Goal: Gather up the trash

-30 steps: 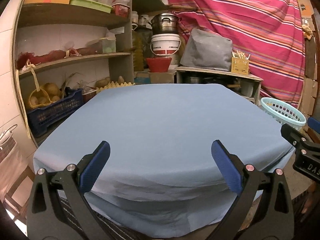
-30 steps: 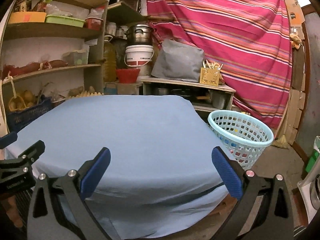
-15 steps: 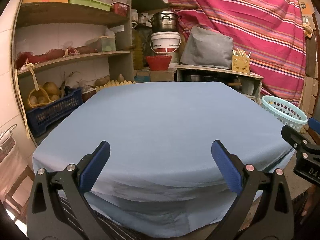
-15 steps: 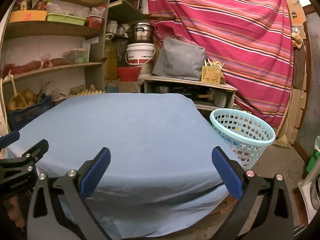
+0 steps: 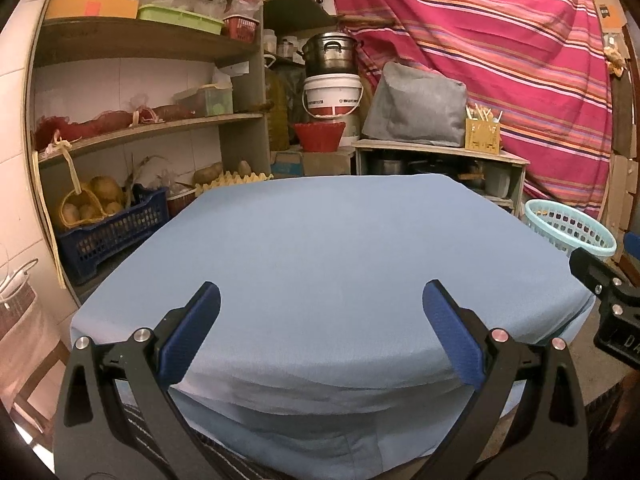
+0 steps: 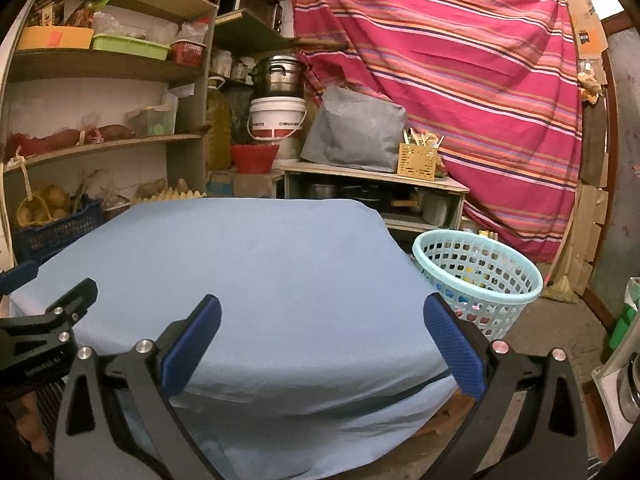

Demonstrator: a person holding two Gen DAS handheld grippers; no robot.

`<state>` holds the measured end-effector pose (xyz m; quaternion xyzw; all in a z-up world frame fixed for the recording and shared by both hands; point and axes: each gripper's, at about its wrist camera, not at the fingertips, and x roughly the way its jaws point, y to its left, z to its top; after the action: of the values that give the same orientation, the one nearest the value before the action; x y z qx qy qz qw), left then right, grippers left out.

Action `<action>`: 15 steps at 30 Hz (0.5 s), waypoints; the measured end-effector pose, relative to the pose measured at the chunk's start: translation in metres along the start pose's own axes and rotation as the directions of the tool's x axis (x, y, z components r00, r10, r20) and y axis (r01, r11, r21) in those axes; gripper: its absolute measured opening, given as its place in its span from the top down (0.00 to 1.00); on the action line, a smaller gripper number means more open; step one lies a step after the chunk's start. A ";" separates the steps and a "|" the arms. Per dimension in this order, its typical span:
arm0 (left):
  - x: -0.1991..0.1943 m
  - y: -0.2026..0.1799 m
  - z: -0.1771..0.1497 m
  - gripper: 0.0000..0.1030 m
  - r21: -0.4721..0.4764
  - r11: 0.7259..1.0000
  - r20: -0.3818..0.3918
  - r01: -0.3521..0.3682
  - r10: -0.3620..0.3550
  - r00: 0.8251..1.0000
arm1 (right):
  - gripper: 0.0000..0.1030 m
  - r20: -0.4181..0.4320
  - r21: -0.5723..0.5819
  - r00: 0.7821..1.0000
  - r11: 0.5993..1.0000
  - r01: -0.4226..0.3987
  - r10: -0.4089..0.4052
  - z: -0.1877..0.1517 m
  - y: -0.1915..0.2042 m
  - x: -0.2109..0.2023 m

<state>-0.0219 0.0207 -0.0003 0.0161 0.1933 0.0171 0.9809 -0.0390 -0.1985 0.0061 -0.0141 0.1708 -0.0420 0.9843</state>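
**Both grippers spread wide at the near edge of a blue-covered table**

At the far left stood wooden shelves [image 5: 140, 132], with a dark blue crate [image 5: 116, 232] on the lowest level and a wicker basket of potatoes [image 5: 86, 204] resting in it. An egg tray [image 5: 234, 180] lay just behind the table's far left corner. Further back, a white bucket [image 5: 333, 96] carried a steel pot [image 5: 330, 54] on top, with a red bowl [image 5: 319, 136] in front.

The left gripper [image 5: 322, 312] hovered over the near edge of the table [image 5: 320, 240], which was draped in a light blue cloth. Its blue-padded fingers [image 5: 188, 332] were spread far apart with nothing between them. The right gripper [image 6: 322, 314] was held just beside it to the right, likewise splayed wide and holding nothing.

Behind the table, a grey cloth-covered bundle [image 6: 356, 136] and a yellow utensil holder [image 6: 417, 160] sat on a low wooden stand [image 6: 376, 180]. A red striped sheet [image 6: 440, 60] hung across the back.

On the floor just off the table's right side stood the pale blue laundry-style basket [image 6: 476, 280]; small coloured pieces showed through its holes, too small to identify.
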 end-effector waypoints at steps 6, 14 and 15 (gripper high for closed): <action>0.001 -0.002 0.004 0.05 0.006 1.000 0.005 0.005 -0.005 1.000 | 0.04 -0.014 0.012 1.000 1.000 0.003 -0.003 0.003 -0.003 0.002; 0.003 -0.006 0.008 0.05 0.014 1.000 0.007 0.006 -0.006 1.000 | 0.04 -0.021 0.022 1.000 1.000 0.007 -0.007 0.007 -0.007 0.006; 0.004 -0.007 0.008 0.05 0.018 1.000 0.008 0.005 -0.005 1.000 | 0.04 -0.022 0.022 1.000 1.000 0.008 -0.007 0.007 -0.007 0.006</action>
<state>-0.0151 0.0139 0.0056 0.0247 0.1893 0.0129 0.9815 -0.0318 -0.2062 0.0106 -0.0033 0.1808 -0.0477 0.9823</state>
